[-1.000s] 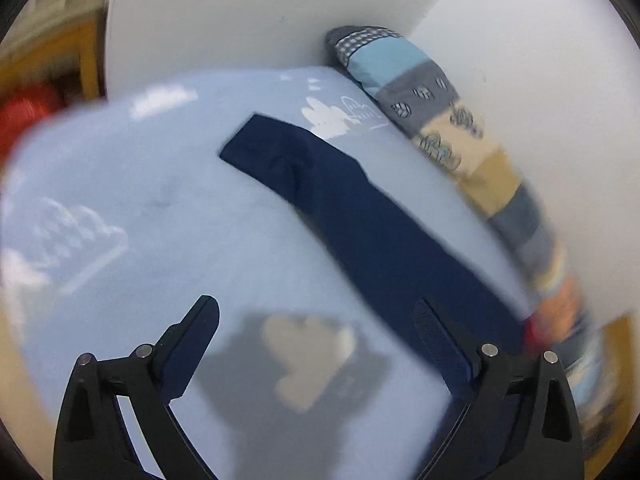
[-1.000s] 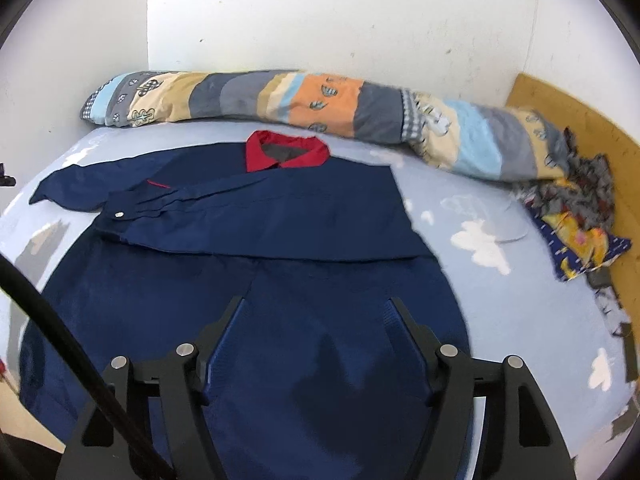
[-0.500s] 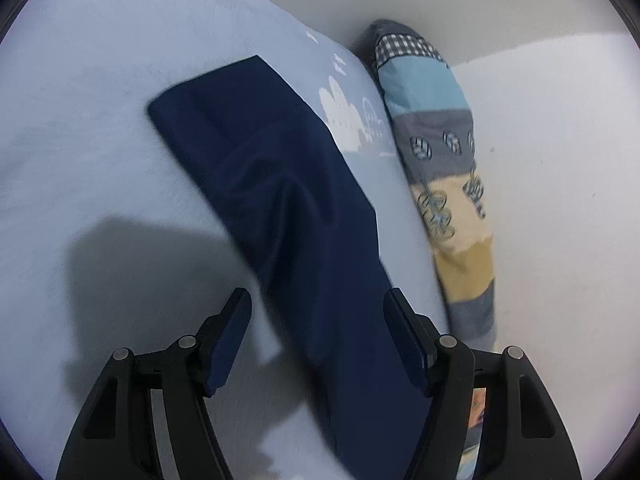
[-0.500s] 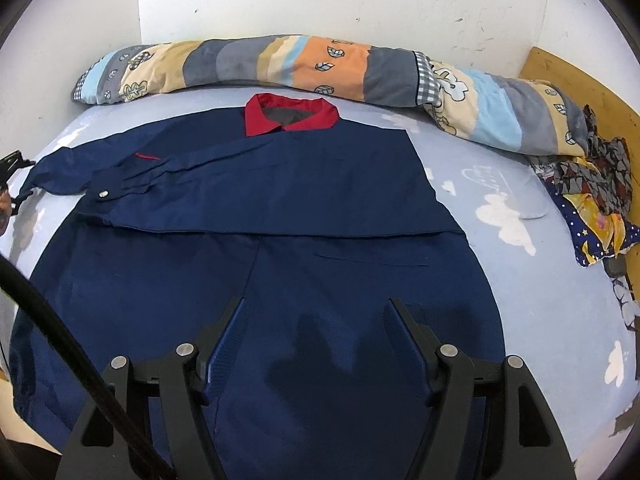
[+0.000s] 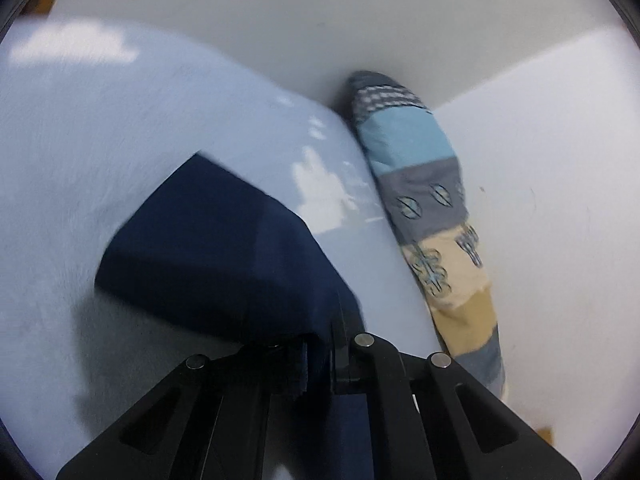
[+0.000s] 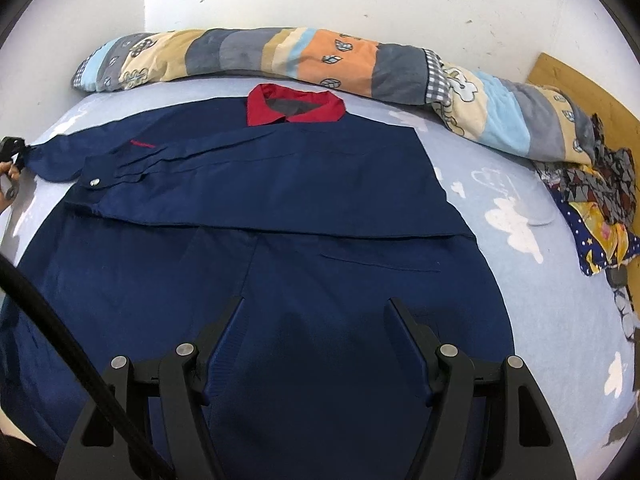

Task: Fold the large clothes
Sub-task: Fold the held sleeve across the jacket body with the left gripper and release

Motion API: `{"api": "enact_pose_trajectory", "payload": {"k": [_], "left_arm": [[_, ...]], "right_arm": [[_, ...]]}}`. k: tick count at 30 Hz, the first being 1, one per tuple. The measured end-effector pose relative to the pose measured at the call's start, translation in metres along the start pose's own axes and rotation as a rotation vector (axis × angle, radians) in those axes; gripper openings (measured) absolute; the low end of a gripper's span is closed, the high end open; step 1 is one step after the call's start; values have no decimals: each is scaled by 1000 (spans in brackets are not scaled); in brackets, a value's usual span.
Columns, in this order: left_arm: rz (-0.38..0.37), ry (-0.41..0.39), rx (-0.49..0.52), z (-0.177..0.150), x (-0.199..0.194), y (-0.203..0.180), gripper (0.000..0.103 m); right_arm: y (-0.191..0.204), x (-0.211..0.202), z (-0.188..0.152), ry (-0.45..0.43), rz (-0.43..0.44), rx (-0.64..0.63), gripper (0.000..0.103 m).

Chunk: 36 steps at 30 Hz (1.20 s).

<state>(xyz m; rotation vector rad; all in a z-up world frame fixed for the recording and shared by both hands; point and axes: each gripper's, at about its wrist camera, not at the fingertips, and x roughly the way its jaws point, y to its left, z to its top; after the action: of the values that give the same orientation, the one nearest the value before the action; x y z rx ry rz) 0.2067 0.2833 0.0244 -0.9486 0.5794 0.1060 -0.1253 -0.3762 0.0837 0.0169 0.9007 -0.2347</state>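
Note:
A large navy garment (image 6: 280,200) with a red collar (image 6: 294,106) lies spread flat on the bed. One sleeve is folded across its chest, its buttoned cuff (image 6: 94,182) to the left. The other sleeve (image 5: 224,248) stretches out to the left, and my left gripper (image 5: 320,344) is shut on it a little way back from the sleeve's end, which bends up slightly off the sheet. In the right wrist view that left gripper (image 6: 12,152) shows at the far left edge with a hand behind it. My right gripper (image 6: 316,320) hangs open over the garment's lower half, nothing between its fingers.
A long patchwork bolster (image 6: 320,60) lies along the back wall into the corner (image 5: 420,184). A heap of patterned clothes (image 6: 600,216) sits at the right by a wooden board (image 6: 560,76). The light blue cloud-print sheet (image 6: 520,280) covers the bed. A black cable (image 6: 60,340) crosses lower left.
My left gripper has swung in over the outstretched sleeve, dropped onto it and closed on the cloth. My right gripper has sunk slightly toward the garment, still open.

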Motion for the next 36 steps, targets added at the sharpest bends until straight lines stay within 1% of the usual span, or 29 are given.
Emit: {"api": "enact_pose_trajectory", "payload": {"k": [1,3,5,9,14,17,19,20,21,24,27,28,30,33,35,36], "left_arm": [[-9,-2,25,1,-6,-8,6],[-47,11,91,1,-21,-35,6],[-67,25,149,-1,-34,-62,6],[-100,59,287,-18,-67,-131,6],[-181,104,408,-60,-105,-222,6],[-223,131,453,-88,-119,-270,6],[-256,164,487,-112,-126,-310,6],[-267,175,495,-120,-126,-323,6],[-287,189,511,-135,-130,-345,6],[-322,211,578,-175,-137,-394,6],[-362,261,638,-228,-136,-432,7],[-383,296,660,-255,-133,-444,7],[-395,340,688,-293,-123,-455,7],[-418,449,733,-378,-105,-461,7],[-410,502,763,-426,-90,-459,7],[-399,538,785,-458,-79,-455,8]], "right_arm": [[-2,-1,0,-2,0,9,74],[-8,-7,2,-14,5,31,73],[-14,-14,3,-27,1,48,73],[-28,-29,8,-56,-5,94,73],[-49,-51,11,-115,-24,144,73],[-67,-67,11,-154,-44,180,73],[-80,-77,9,-178,-53,208,73],[-83,-80,8,-184,-57,215,73],[-90,-86,6,-197,-69,226,73],[-106,-100,2,-230,-85,251,73],[-123,-113,-3,-256,-75,289,73],[-126,-116,-3,-260,-72,295,73],[-134,-123,-5,-274,-70,312,73],[-141,-128,-7,-282,-63,331,73],[-144,-131,-7,-284,-53,338,73],[-144,-131,-7,-285,-52,341,73]]}}
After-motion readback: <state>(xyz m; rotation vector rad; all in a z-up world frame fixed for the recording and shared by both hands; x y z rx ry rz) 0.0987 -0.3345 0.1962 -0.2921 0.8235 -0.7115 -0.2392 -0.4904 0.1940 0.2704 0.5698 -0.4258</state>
